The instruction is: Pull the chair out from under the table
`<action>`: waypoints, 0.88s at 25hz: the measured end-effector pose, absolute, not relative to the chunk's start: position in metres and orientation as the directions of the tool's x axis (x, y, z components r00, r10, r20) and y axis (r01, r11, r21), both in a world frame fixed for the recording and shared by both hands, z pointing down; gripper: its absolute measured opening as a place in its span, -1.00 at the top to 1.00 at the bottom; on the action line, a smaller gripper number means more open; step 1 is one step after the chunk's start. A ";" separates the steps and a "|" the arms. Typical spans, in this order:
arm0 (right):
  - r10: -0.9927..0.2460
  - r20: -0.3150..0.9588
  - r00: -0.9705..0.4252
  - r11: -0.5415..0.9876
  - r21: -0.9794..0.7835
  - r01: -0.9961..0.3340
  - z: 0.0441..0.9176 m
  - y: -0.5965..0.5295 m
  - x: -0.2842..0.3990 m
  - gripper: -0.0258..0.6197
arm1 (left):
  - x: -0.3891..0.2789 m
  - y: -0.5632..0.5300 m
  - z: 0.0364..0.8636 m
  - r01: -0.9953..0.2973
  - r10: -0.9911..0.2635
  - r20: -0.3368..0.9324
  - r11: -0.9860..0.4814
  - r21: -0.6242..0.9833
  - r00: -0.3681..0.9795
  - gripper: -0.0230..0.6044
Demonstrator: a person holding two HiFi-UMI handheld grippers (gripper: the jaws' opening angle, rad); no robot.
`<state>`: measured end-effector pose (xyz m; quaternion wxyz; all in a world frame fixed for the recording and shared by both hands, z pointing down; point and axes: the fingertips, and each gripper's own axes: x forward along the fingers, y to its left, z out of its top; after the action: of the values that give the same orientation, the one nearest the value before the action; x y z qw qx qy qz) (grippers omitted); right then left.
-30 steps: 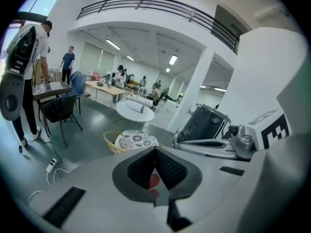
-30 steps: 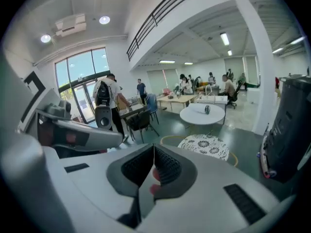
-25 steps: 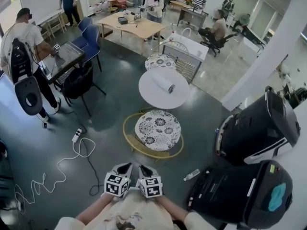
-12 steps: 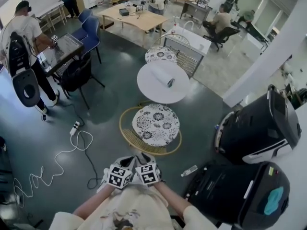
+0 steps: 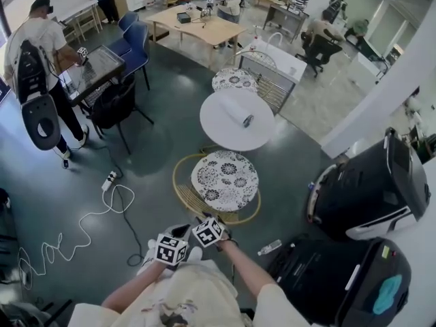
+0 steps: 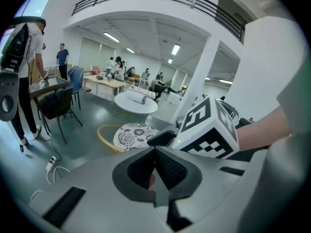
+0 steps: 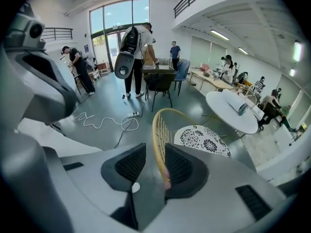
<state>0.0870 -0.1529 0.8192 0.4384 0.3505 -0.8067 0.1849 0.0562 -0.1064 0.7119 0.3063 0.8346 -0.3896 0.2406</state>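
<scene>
A chair with a yellow rattan frame (image 5: 182, 193) and a flowered cushion (image 5: 225, 180) stands at the near side of a round white table (image 5: 225, 125). My right gripper (image 5: 206, 219) is at the chair's near rim. In the right gripper view its jaws (image 7: 154, 166) have just been opening and stand open, with the yellow back rim (image 7: 158, 130) running between them, close to the right pad. My left gripper (image 5: 178, 233) hangs beside it, short of the chair, and in its own view the pads (image 6: 155, 152) meet at the tips with nothing in them.
A paper roll (image 5: 238, 114) lies on the table, and a second flowered chair (image 5: 234, 80) stands behind it. Two black cases (image 5: 371, 182) fill the right side. A white cable and power strip (image 5: 109, 180) lie on the floor at left, a bottle (image 5: 270, 247) at right.
Both grippers have sunk and gone forward towards the chair. The right one has rolled, its marker cube now tilted, and has come up to the chair's near rim.
</scene>
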 end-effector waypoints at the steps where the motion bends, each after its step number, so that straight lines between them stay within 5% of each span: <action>1: -0.388 0.847 -0.363 0.703 0.018 -0.711 0.824 -0.156 0.087 0.58 | 0.055 -0.105 0.713 -0.799 -0.499 0.644 -0.502 0.331 0.580 0.92; 7: -0.304 0.898 -0.319 0.794 0.053 -0.606 0.846 -0.163 0.087 0.58 | 0.050 -0.101 0.724 -0.809 -0.483 0.668 -0.483 0.336 0.566 0.92; 22: -0.219 0.936 -0.275 0.803 0.013 -0.596 0.892 -0.164 0.106 0.51 | 0.037 -0.088 0.722 -0.818 -0.473 0.682 -0.455 0.353 0.558 0.92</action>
<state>0.1056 -0.1639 0.8925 0.5423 0.2614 -0.7794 0.1735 0.0371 -0.0884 0.7220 0.3398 0.8145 -0.3961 0.2535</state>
